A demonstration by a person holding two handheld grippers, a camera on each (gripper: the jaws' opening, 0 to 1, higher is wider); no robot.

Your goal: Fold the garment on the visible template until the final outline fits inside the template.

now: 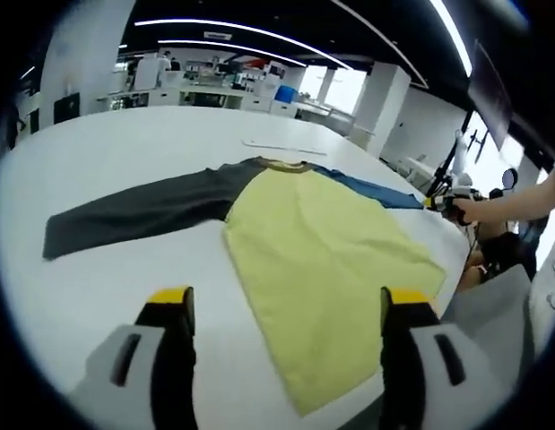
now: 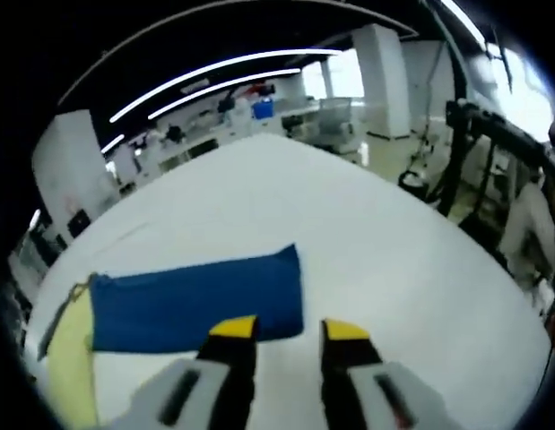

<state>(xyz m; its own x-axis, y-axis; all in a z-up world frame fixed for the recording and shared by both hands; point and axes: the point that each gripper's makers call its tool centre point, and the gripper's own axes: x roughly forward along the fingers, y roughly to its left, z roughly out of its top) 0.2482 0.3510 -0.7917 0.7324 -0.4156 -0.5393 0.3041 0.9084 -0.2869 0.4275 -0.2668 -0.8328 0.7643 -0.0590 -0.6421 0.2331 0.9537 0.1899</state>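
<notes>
The garment lies flat on the white table (image 1: 125,143). Its yellow body (image 1: 322,260) runs toward me in the left gripper view, with a dark grey sleeve (image 1: 143,215) stretched left and a blue sleeve (image 1: 376,190) to the right. My left gripper (image 1: 288,300) hovers over the body's near hem, jaws wide open and holding nothing. In the right gripper view the blue sleeve (image 2: 196,300) lies straight, beside the yellow body (image 2: 71,358). My right gripper (image 2: 290,330) is open at the cuff end, its left jaw over the sleeve's edge. The right gripper (image 1: 447,202) also shows by the blue cuff.
A thin flat pale strip (image 1: 286,145) lies on the table beyond the collar. A person's hand (image 1: 483,210) holds the right gripper at the table's right edge. Metal stands (image 2: 474,143) and office desks (image 1: 214,90) surround the table. Bare table stretches past the cuff (image 2: 367,233).
</notes>
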